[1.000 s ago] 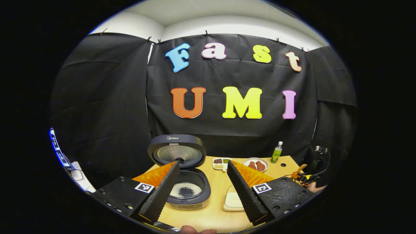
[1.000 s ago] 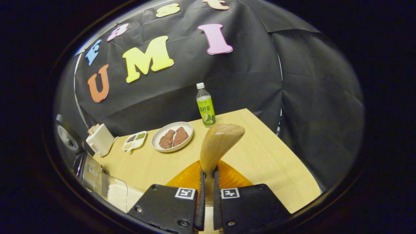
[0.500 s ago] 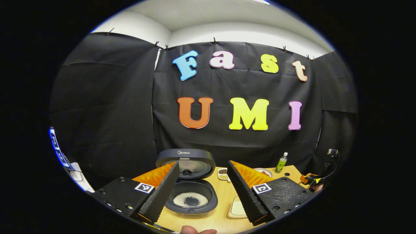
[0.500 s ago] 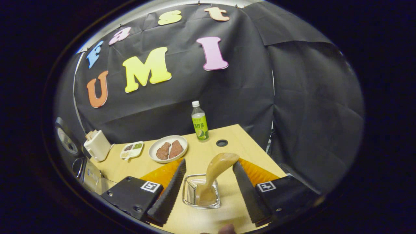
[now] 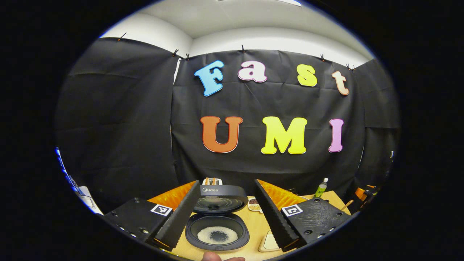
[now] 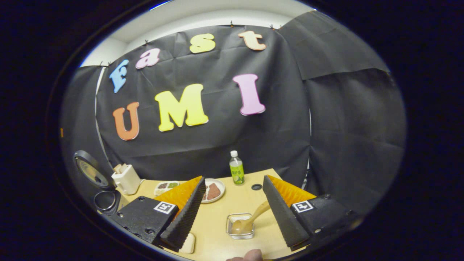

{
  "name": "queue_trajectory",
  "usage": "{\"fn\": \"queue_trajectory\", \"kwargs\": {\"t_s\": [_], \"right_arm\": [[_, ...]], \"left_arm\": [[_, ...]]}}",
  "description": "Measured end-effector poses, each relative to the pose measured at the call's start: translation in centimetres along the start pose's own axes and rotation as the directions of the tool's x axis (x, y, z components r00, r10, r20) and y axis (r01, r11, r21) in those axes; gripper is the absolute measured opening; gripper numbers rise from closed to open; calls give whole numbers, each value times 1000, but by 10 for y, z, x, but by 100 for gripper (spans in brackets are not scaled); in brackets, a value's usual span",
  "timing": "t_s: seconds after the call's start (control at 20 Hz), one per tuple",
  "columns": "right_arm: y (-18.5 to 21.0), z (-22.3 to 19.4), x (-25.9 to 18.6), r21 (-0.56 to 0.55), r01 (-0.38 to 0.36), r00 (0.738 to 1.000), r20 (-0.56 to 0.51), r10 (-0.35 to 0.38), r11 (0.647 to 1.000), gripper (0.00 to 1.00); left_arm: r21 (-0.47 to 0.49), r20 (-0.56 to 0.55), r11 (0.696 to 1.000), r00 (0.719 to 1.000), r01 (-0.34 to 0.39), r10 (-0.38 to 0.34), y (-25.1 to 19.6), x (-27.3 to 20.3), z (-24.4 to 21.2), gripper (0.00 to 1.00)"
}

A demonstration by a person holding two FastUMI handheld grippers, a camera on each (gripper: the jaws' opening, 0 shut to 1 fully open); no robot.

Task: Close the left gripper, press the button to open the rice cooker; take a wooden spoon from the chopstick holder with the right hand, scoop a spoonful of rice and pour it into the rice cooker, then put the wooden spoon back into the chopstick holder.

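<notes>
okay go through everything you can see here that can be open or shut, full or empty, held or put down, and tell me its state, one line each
Dark round rice cooker: lid up, white rice in the pot.
Wooden spoon: set down, leaning in its holder, not held.
Clear square chopstick holder: upright on the table, holding the spoon.
Green drink bottle: upright, capped.
Round white plate: two brown pieces on it.
Left gripper: open, holding nothing.
Right gripper: open, holding nothing.
</notes>
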State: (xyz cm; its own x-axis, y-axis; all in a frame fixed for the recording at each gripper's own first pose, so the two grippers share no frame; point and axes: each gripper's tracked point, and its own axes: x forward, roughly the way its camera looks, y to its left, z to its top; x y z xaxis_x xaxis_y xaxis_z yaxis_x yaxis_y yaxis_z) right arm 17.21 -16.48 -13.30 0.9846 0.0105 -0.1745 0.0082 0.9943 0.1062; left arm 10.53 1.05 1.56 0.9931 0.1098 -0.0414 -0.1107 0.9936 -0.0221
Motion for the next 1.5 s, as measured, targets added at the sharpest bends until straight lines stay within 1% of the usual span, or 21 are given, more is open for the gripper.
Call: {"fn": "queue_trajectory", "kwargs": {"t_s": [0.05, 0.15, 0.25, 0.3, 0.4, 0.55, 0.75, 0.85, 1.05, 1.1, 1.25, 1.3, 1.35, 1.5], "right_arm": [[10, 5, -10, -12, -18, 1000, 10, 18, 1000, 99], [31, 13, -31, -20, -57, 998, 23, 57, 998, 100], [51, 8, -51, -20, -93, 996, 11, 94, 995, 99], [56, 6, -59, -26, -98, 995, 7, 98, 995, 100], [62, 3, -76, -41, -90, 996, 3, 90, 995, 99], [56, -4, -91, -54, -52, 999, -8, 51, 997, 99], [49, -7, -102, -25, -10, 1000, -21, 10, 1000, 99], [48, -6, -104, -27, 6, 1000, -20, -6, 1000, 100], [48, -4, -110, -31, 29, 1000, -8, -29, 999, 100], [48, -2, -110, -25, 34, 999, -5, -35, 999, 99], [45, 3, -116, -15, 47, 999, 5, -47, 999, 100], [45, 4, -118, -18, 49, 999, 10, -49, 999, 99], [45, 5, -121, -20, 49, 999, 13, -49, 999, 100], [49, 4, -125, -19, 40, 999, 14, -40, 999, 99]], "left_arm": [[-15, -12, 1000, 1000, -3, 2, 3, 4, 8, 95], [-23, -41, 1000, 999, -16, 15, 12, 22, 5, 94], [-23, -63, 1000, 998, -15, 14, 15, 42, 1, 95], [-22, -73, 1000, 997, -15, 14, 17, 51, -1, 94], [-20, -87, 1000, 996, -20, 18, 22, 71, -4, 95], [-17, -150, 1000, 989, -17, 15, 27, 96, -22, 95], [-17, -225, 1000, 974, -23, 18, 37, 116, -40, 95], [-7, -275, 1000, 961, -27, 24, 43, 123, -53, 95], [19, -312, 999, 949, -30, 34, 50, 128, -65, 95], [19, -317, 999, 948, -26, 31, 50, 130, -66, 95], [10, -343, 999, 939, -30, 32, 50, 129, -73, 96], [10, -351, 1000, 936, -27, 29, 49, 126, -76, 96], [8, -356, 1000, 934, -26, 27, 47, 122, -79, 97], [-2, -381, 1000, 924, -11, 10, 42, 100, -92, 97]]}}
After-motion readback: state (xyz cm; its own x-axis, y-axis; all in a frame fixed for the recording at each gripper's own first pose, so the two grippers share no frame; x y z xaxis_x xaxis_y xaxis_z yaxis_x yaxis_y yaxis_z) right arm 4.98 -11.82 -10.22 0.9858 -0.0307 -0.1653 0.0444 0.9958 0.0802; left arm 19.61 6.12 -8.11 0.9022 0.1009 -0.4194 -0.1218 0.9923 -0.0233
